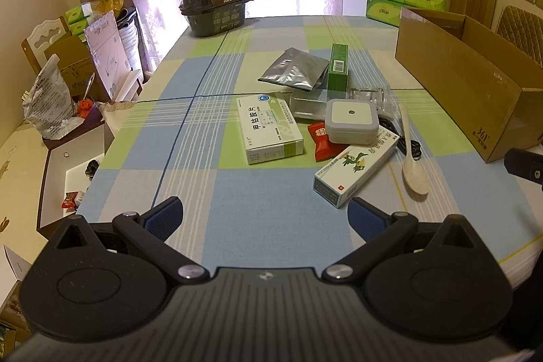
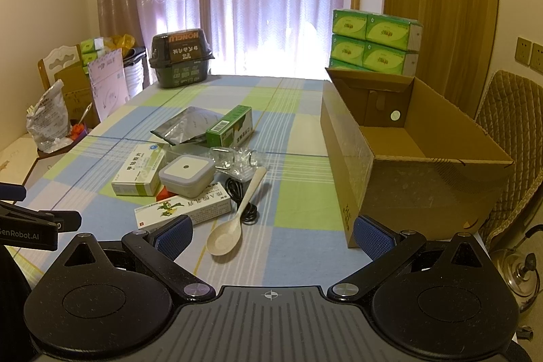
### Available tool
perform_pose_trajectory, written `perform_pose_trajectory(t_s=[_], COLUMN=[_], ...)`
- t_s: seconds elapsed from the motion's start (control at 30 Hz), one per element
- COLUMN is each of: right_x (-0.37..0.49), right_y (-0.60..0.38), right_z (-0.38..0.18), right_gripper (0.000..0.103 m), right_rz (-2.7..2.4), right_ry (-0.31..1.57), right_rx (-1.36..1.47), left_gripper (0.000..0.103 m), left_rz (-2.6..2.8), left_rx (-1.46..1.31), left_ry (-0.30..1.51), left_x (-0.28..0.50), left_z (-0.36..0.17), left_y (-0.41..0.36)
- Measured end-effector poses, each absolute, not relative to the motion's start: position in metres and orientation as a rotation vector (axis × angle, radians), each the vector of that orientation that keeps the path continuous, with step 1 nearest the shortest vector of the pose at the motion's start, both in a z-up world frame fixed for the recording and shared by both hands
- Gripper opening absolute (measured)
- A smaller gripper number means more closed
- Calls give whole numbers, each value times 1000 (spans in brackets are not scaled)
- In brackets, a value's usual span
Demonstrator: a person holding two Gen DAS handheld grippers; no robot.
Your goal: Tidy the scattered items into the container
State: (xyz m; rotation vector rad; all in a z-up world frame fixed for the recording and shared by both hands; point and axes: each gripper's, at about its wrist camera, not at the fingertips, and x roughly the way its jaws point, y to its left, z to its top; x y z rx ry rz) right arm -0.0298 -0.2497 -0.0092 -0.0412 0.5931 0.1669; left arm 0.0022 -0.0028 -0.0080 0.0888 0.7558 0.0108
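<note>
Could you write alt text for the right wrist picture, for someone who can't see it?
An open, empty-handed right gripper hovers over a checked tablecloth, facing a cream spoon and a clutter of medicine boxes. An open cardboard box, with nothing visible inside, stands to the right, curtains behind.

I see a blue, green and cream checked tablecloth [image 1: 217,192], a brown cardboard box [image 2: 424,165], and a cream spoon [image 2: 234,219].

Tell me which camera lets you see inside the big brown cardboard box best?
The right wrist view. It looks down into the open brown cardboard box, showing its bare floor and the far wall with a round white sticker. The left wrist view shows the same box from the side: mostly its outer wall and top edge, hardly any inside.
</note>
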Motion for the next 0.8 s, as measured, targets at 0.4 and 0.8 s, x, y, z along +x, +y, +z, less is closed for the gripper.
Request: perform_pose_trajectory(t_s=[0.4, 0.8], right_x=[-30, -30], right_y=[-249, -249], right_z=[-9, -9], right_gripper=[103, 103], right_rz=[168, 169], right_ry=[595, 595], right_rx=[-44, -45], left_gripper=[102, 102], left_rz=[11, 10], left_rx=[89, 94], left_ry=[757, 758], left_x=[2, 2], left_z=[-8, -10], left_y=[-3, -3])
